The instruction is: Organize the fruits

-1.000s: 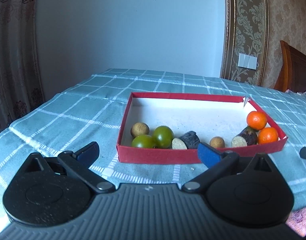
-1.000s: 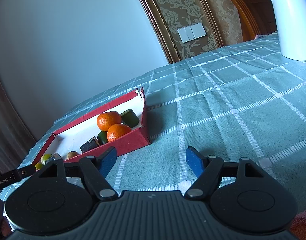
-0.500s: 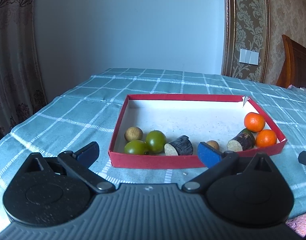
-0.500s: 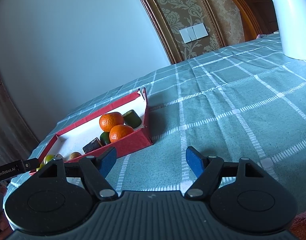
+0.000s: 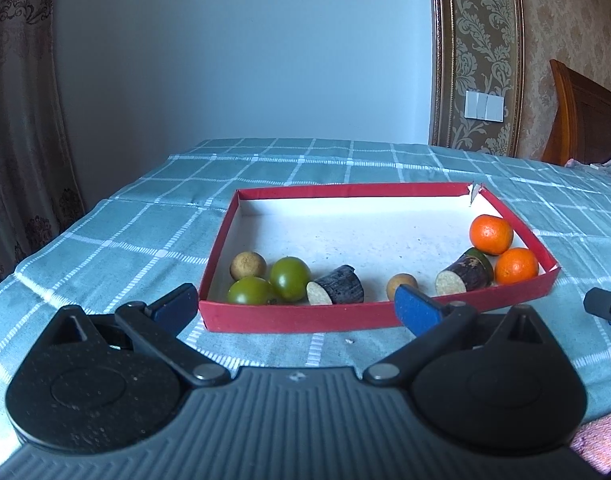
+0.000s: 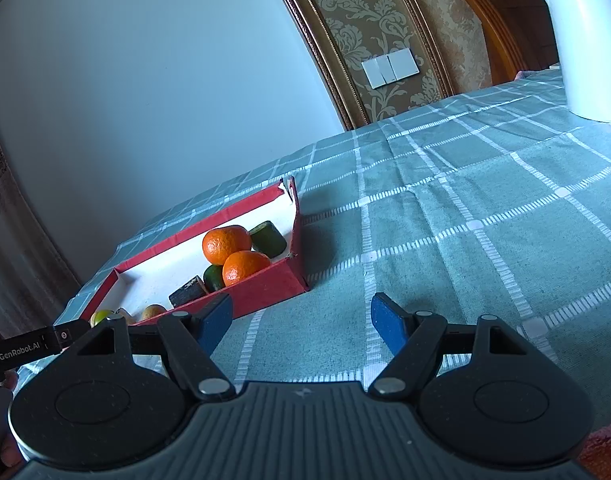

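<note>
Readable on the black bar at the left edge of the right wrist view: "GenRobot.AI" [image 6: 19,356], printed white on the other gripper's finger. Faint grey lettering near the top of the white kettle [image 6: 585,40], upper right; too small to read with certainty.

Left gripper [image 5: 295,307] low in its frame, tilted slightly downward toward the red box [image 5: 377,318], blue fingers [image 5: 415,308] spread wide, nothing between them, right pad overlapping the box's near wall in the picture. Right gripper [image 6: 301,320] at bottom centre of its view, released, jaws apart over bare tablecloth [image 6: 465,208], holding nothing.

Inside the box, along the near wall: one brown longan [image 5: 248,266] at left, two green fruits [image 5: 289,278] beside it, a dark sugarcane piece [image 5: 339,291] with a pale cut face, a second longan [image 5: 401,284] partly hidden behind the blue pad, another sugarcane piece [image 5: 463,276], and two oranges [image 5: 490,234] in the right corner. Back half of the box floor white and open.

Torn far right corner on the box. Broad stretch of checked cloth free at right of the box in the right wrist view, kettle well apart at the far edge. Tip of the right gripper at the right edge of the left wrist view.
</note>
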